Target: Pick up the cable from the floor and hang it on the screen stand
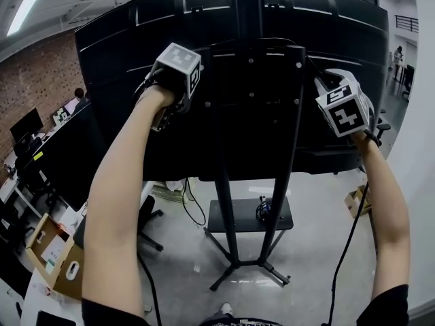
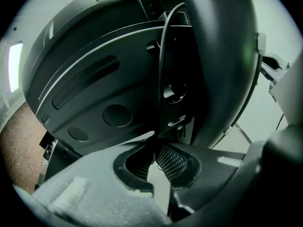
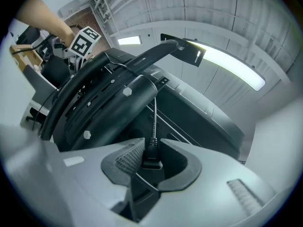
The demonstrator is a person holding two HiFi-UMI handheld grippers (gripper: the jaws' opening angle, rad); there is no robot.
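Observation:
The thin black cable runs up from my left gripper along the back of the big black screen. The left jaws are pinched shut on it. In the head view the left gripper is raised against the screen's back, left of the screen stand. My right gripper is shut on the cable's black plug, and the cable leads from there toward the stand's bracket. In the head view the right gripper is held up at the stand's right post.
The stand's floor shelf carries a dark coil. Left of it stand an office chair base, desks with monitors and an open cardboard box. Another box sits at the right wall. Dark leads hang from both arms toward the floor.

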